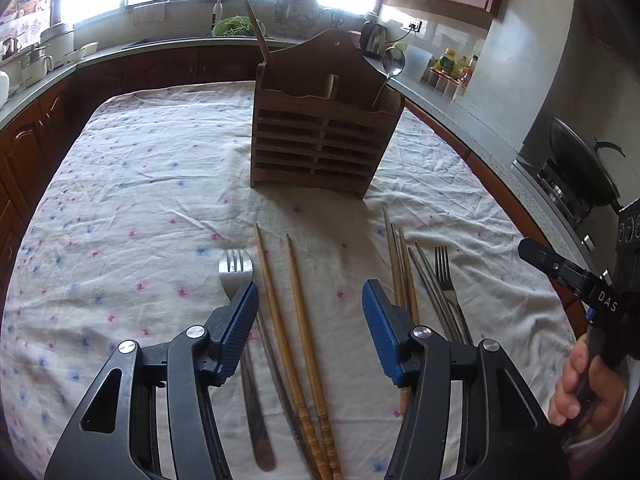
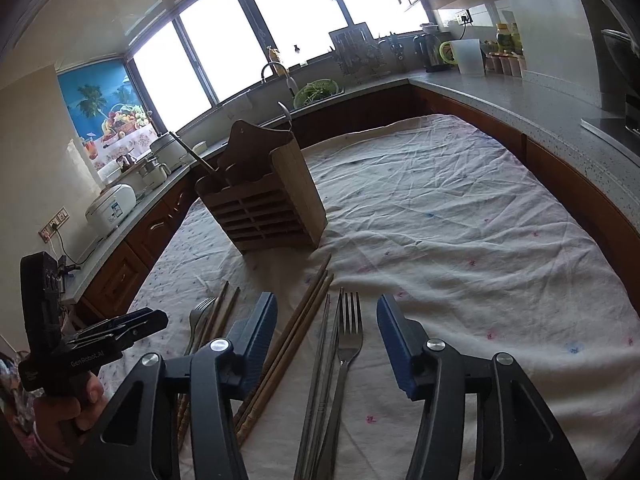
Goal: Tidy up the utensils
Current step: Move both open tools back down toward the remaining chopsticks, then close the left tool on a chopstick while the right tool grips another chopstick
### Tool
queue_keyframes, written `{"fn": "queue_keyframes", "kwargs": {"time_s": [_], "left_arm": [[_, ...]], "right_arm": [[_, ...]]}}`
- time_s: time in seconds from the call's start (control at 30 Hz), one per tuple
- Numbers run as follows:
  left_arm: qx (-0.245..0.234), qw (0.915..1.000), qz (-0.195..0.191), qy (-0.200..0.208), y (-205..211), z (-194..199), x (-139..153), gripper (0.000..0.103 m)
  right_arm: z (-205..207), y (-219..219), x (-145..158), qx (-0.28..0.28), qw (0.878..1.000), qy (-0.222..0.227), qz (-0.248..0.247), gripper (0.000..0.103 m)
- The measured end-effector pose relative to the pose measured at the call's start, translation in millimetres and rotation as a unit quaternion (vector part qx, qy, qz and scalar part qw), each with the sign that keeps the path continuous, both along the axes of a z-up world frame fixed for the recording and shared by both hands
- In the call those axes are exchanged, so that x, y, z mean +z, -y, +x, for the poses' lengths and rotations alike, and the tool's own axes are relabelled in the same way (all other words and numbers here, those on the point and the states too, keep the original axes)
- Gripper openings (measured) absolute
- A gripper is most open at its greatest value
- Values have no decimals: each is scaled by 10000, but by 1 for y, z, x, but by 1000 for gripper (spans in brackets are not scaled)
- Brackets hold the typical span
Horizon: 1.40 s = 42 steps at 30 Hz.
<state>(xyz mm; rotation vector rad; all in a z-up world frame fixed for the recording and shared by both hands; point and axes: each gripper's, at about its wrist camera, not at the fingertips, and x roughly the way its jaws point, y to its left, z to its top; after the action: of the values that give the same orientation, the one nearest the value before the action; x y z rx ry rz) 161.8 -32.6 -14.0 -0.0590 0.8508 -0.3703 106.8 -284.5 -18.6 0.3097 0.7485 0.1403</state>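
A slatted wooden utensil holder (image 1: 324, 140) (image 2: 264, 200) stands on the floral tablecloth (image 1: 140, 184), with a metal spoon (image 1: 394, 62) and a long wooden stick (image 1: 252, 16) in it. My left gripper (image 1: 310, 292) hovers open over two bamboo chopsticks (image 1: 298, 308). A fork (image 1: 236, 272) lies just beside its left finger. My right gripper (image 2: 326, 308) is open above a second fork (image 2: 350, 332) and metal chopsticks (image 2: 324, 352). Brown wooden chopsticks (image 2: 308, 312) lie under its left finger. Each gripper shows at the edge of the other's view (image 1: 532, 250) (image 2: 148, 320), held by a hand.
Kitchen counters ring the table on three sides. A stove with a dark wok (image 1: 580, 168) is at the right, a rice cooker (image 2: 110, 208) at the left, a sink with a green colander (image 2: 316, 94) at the back. Bare cloth (image 2: 460, 220) spreads right of the holder.
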Motion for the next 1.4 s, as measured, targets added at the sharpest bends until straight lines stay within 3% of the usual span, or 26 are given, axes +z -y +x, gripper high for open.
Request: {"fn": "queue_keyframes", "kwargs": {"time_s": [0.07, 0.43, 0.8, 1.03, 1.2, 1.4], "left_arm": [[-82, 9998, 29, -158, 6, 10, -5, 30], [-271, 9963, 369, -731, 29, 60, -35, 19], [-287, 9929, 425, -1070, 31, 79, -53, 18], [-339, 9929, 355, -1082, 29, 87, -54, 13], [-346, 9932, 379, -1042, 29, 90, -54, 7], [-340, 9928, 441, -1058, 31, 92, -53, 7]], "right_arm": [[10, -1, -2, 57, 9999, -58, 67, 42], [93, -16, -35, 352, 9967, -672, 287, 31], [150, -39, -82, 485, 9891, -1386, -82, 24], [163, -50, -85, 525, 9857, -1470, -641, 10], [163, -66, -87, 652, 9809, -1418, -1160, 10], [165, -60, -88, 576, 9860, -1390, -722, 7]]}}
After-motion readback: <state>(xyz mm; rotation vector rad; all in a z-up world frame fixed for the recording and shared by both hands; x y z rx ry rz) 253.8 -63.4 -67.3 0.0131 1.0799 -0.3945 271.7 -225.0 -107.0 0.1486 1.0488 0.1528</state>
